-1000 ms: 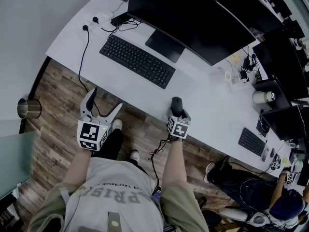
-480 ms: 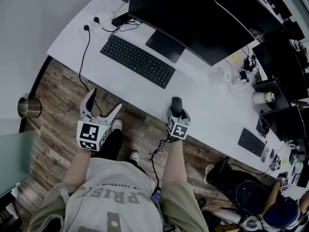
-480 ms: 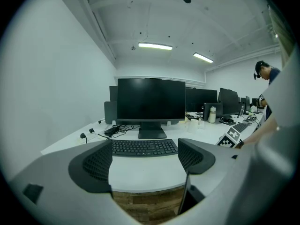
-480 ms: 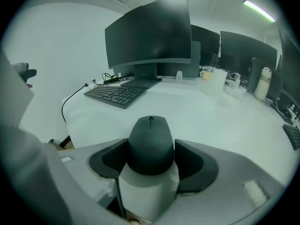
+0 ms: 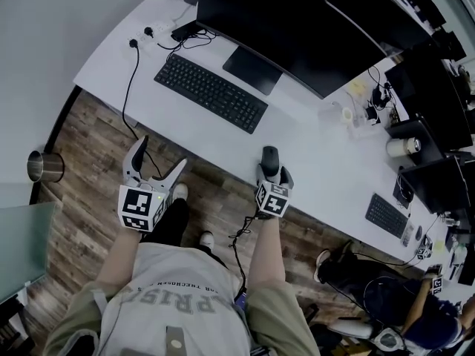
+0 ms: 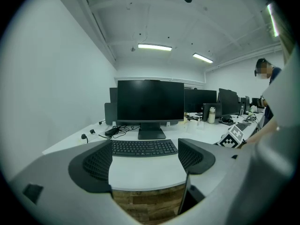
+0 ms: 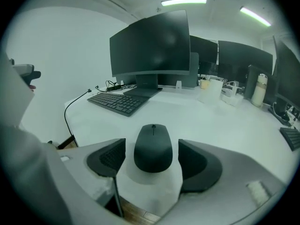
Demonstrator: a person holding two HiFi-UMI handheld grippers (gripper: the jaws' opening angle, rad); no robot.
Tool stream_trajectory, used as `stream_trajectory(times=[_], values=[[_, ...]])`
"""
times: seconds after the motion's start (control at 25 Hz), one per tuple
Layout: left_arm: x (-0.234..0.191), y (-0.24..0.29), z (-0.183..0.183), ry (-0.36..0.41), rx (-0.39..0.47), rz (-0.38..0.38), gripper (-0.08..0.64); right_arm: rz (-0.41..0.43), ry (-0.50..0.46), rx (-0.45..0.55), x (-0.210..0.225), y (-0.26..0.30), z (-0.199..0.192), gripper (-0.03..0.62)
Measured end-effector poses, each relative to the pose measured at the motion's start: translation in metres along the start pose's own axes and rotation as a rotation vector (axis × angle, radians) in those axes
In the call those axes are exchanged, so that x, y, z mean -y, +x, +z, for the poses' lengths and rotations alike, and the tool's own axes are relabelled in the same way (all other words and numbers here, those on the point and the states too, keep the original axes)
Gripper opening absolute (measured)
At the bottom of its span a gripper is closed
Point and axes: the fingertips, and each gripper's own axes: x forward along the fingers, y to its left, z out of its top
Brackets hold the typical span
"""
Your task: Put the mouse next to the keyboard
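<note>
While the mouse (image 5: 271, 156) sits between the jaws of the right gripper (image 7: 153, 149), nothing has hold of it. The jaws have just been opening, and the right gripper view shows a gap on each side, so the pads aren't pressing on it. It lies flat on the table (image 5: 319, 162) close to the front edge, well apart from the keyboard (image 5: 211, 93), so the job isn't done yet.

Main risks, as I judge them:
- Edge drop. The mouse is near the lip w/ wood floor (image 5: 89, 199) just below. If one pad lands first on closing, it could shove the mouse sideways or back off the table.
- Squirt-out. The shell is rounded and looks slick, and the pads flank its rear half only. A squeeze that far back may pop it forward, or leave it nose-heavy and tilting in the lift.
- Bad set-down. Coming in too close could put it on the keys or nudge the keyboard askew; too far right and it isn't really beside it. The monitor stand (image 5: 253, 70) is near the keyboard's right end, so there's little spare room.

The left gripper (image 6: 146, 158) has its jaws apart and empty, off the table edge above the floor, too far off to catch a slip.
</note>
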Motion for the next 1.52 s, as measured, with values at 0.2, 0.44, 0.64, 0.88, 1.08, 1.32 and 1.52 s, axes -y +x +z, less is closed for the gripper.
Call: stream_trajectory(times=[0.2,0.44,0.64,0.88,1.08,1.32,1.52], values=[[0.008,-0.01,0.004,-0.005,0.022,0.0,0.423,-0.006,-0.022,0.104,-0.002,-0.026,0.029,0.342],[0.021,-0.026,0.011,-0.009,0.059,0.004,0.423,-0.003,-0.051,0.276,-0.01,-0.077,0.073,0.342],[0.036,-0.044,0.023,-0.007,0.101,-0.002,0.423,0.036,-0.036,0.459,-0.029,-0.14,0.113,0.342],[0.058,-0.069,0.042,0.017,0.173,-0.021,0.42,0.075,-0.067,0.662,-0.056,-0.224,0.146,0.341],[0.082,-0.084,0.052,0.021,0.21,-0.06,0.313,0.067,-0.116,0.743,-0.068,-0.274,0.153,0.301],[0.101,-0.112,0.071,0.043,0.308,-0.045,0.137,0.026,-0.14,0.801,-0.071,-0.317,0.147,0.137],[0.11,-0.134,0.083,0.043,0.373,-0.021,0.034,0.007,-0.145,0.829,-0.072,-0.343,0.14,0.077]])
